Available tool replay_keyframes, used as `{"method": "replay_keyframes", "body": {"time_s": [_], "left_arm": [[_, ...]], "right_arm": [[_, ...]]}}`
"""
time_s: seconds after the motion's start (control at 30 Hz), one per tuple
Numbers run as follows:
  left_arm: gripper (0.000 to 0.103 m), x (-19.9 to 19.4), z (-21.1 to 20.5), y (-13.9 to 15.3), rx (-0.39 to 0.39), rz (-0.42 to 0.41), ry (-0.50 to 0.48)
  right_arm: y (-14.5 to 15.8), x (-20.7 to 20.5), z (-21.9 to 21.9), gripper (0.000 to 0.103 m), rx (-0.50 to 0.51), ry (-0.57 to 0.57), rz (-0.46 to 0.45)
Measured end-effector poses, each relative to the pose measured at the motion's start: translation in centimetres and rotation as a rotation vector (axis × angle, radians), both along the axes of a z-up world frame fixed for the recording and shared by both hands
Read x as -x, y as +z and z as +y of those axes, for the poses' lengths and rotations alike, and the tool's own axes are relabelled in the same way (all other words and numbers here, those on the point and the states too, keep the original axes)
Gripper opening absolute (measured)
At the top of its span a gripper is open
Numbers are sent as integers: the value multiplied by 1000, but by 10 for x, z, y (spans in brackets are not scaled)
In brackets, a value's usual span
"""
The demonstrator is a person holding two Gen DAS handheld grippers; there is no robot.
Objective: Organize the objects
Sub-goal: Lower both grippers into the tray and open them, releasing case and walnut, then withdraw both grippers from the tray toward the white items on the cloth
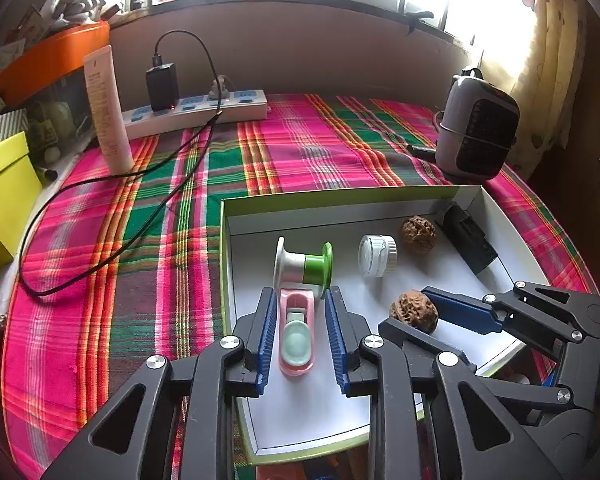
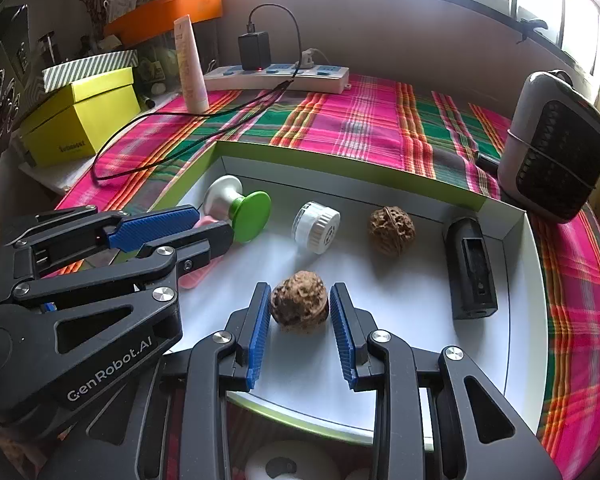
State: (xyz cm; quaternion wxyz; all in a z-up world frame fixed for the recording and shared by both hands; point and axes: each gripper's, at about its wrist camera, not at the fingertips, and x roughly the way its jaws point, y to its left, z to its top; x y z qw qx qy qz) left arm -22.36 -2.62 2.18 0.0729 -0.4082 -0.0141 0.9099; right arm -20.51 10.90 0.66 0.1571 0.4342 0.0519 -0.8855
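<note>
A shallow white box with a green rim lies on the plaid cloth. My left gripper stands open inside it, its blue pads flanking a pink and mint-green case with a slim gap on each side. My right gripper is shut on a brown walnut that rests on the box floor. Also in the box are a white and green spool, a white cap, a second walnut and a black device.
A white power strip with a black charger sits at the back, and its black cable loops over the cloth left of the box. A white tube and a yellow box stand at the left. A grey heater stands back right.
</note>
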Motion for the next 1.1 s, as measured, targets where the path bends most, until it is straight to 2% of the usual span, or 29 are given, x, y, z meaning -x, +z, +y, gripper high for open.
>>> {"method": "replay_keyframes", "body": {"time_s": [0.1, 0.3, 0.37, 0.43, 1.1], "left_arm": [[28, -1, 0, 1, -1, 1, 1], [31, -3, 1, 2, -3, 0, -2], [31, -5, 0, 4, -2, 2, -1], [32, -6, 0, 5, -1, 4, 1], [35, -36, -3, 20, -4, 37, 15]], "right_arm": [[0, -1, 1, 32, 4, -2, -1], [1, -3, 0, 33, 2, -4, 5], [3, -5, 1, 39, 4, -11, 11], [3, -7, 2, 40, 6, -11, 14], [19, -33, 10, 40, 17, -40, 69]]}}
